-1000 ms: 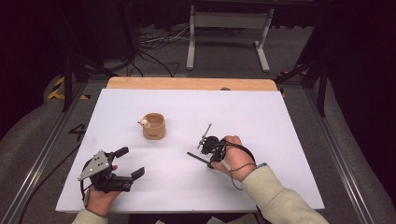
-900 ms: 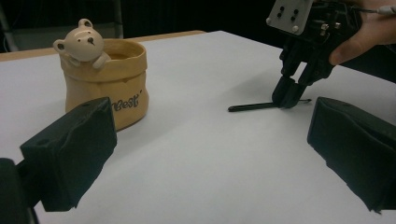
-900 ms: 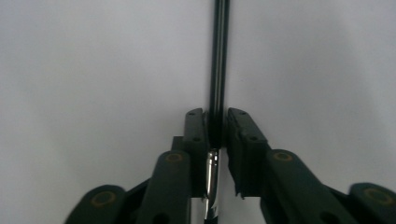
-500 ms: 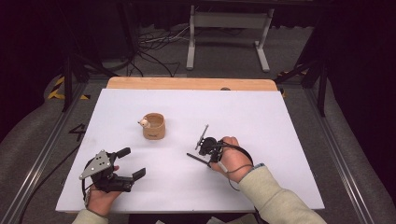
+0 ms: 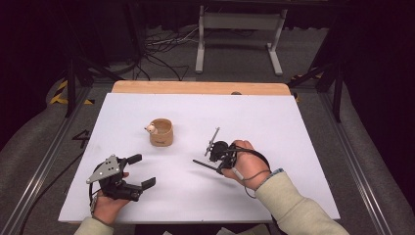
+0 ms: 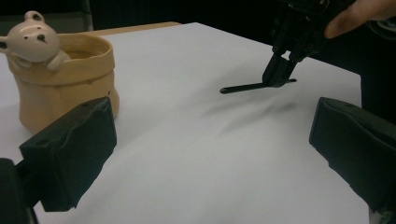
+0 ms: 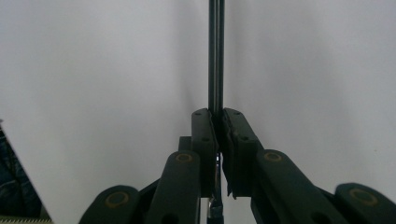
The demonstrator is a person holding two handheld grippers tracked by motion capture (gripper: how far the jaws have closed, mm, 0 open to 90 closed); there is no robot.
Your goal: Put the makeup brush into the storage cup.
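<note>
At the lower left of the high view, the left gripper (image 5: 142,170) sits near the front edge of the white table sheet (image 5: 293,147), jaws spread wide and grasping nothing. In the left gripper view its two black pads (image 6: 70,154) flank a bare stretch of sheet.

Right of centre in the high view, the right gripper (image 5: 208,155) is held by a hand (image 5: 242,159) that enters from the lower right. In the right gripper view its jaws are clenched on a thin dark rod (image 7: 215,56), which runs straight up between them. Whether the rod is a separate item or part of the gripper cannot be told.

Farther up, left of centre, a tan pot (image 5: 161,132) with a small bear figure (image 6: 32,39) on its rim stands upright, well apart from both grippers. Open sheet surrounds it on all sides.

At the far edge, a wooden strip (image 5: 195,87) borders the sheet.

Count: two grippers, one pot, one bear, one rod.
</note>
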